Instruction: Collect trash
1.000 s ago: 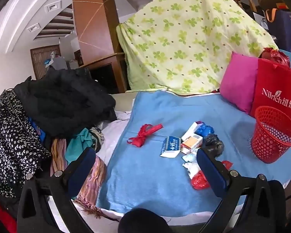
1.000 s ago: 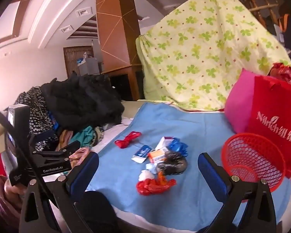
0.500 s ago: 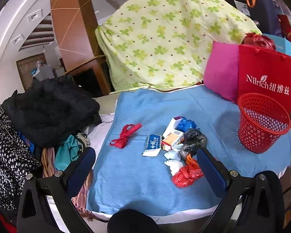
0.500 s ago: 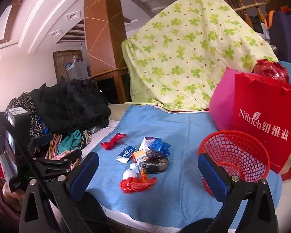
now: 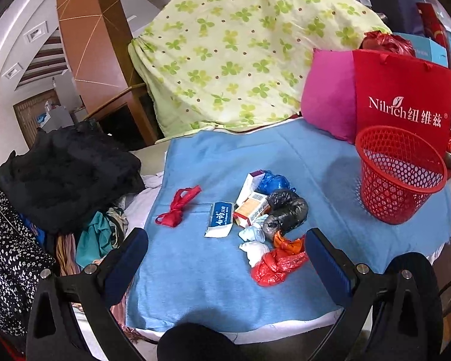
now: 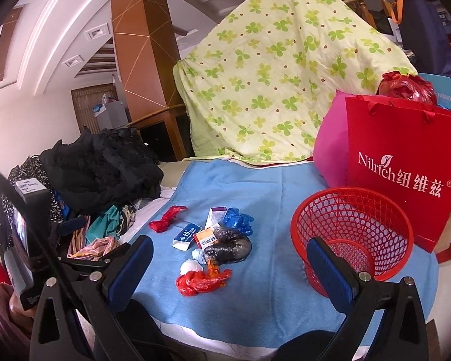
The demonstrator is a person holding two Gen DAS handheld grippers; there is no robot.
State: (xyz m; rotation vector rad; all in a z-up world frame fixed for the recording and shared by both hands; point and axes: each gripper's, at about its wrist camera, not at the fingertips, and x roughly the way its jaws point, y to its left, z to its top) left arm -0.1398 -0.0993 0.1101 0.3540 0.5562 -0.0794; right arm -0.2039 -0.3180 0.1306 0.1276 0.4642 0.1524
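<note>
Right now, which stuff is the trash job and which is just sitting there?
For the job: red mesh basket, red plastic bag, black bag, blue bag, small boxes, white wads, red ribbon.

Just sitting there: clothes pile, clover quilt, pink pillow, red shopping bag.

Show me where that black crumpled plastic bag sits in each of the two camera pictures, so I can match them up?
Left wrist view: the black bag lies right of centre on the blue towel, in the trash pile.
Right wrist view: the black bag lies at centre, lower half, left of the red basket.
Shared landmark: the red basket, standing to the bag's right in both.
</note>
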